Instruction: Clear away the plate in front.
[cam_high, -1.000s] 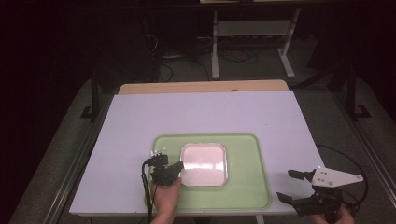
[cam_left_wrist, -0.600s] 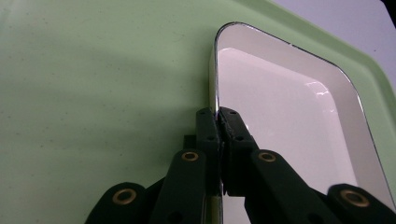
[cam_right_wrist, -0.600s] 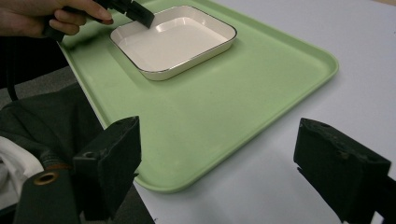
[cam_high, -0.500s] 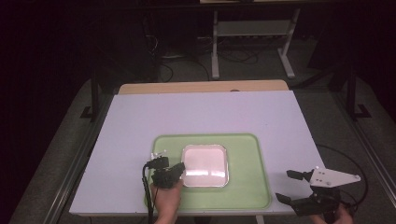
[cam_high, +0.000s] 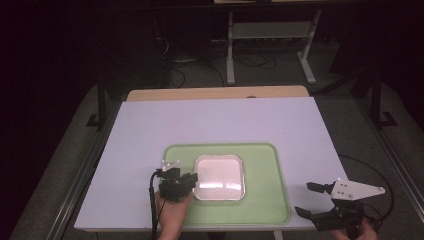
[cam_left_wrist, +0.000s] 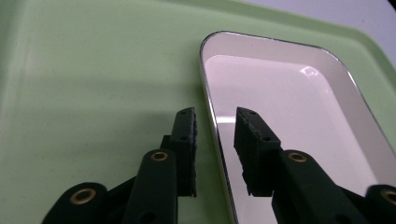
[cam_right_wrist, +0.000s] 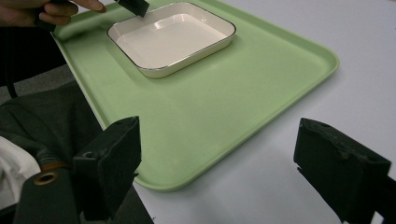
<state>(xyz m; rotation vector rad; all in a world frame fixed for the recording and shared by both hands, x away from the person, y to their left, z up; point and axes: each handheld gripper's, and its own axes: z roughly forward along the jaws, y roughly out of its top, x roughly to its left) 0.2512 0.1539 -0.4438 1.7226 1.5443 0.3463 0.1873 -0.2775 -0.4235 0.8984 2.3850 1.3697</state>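
White dish (cam_high: 220, 176) with dark rim sits on green tray (cam_high: 270, 200), left of tray centre, nearer the tray's front edge; tray lies toward the front of the pale table (cam_high: 215, 122), right of middle. Left gripper (cam_left_wrist: 215, 135) at the dish's left rim, jaws narrowly apart and straddling that rim: one jaw outside over the tray, one inside over the dish floor; not closed on it, a gap visible each side of the rim. Seen from above, left gripper (cam_high: 176, 184) at the dish's left edge with the hand (cam_high: 172, 212) coming from the table's front edge. Right gripper (cam_high: 320, 202) off the tray's front right corner, over the table's front edge, jaws spread wide, holding nothing; in its own view, right gripper (cam_right_wrist: 219, 163) looking across the tray's near corner toward the dish (cam_right_wrist: 170, 37). Probable next step: pinch on the rim. Risks, as judgement: thin glossy rim gives little purchase, so pads could slip off; one-sided lift likely to tilt the dish and let it slide or drop; closing off-centre could shove the dish across the smooth tray instead of gripping
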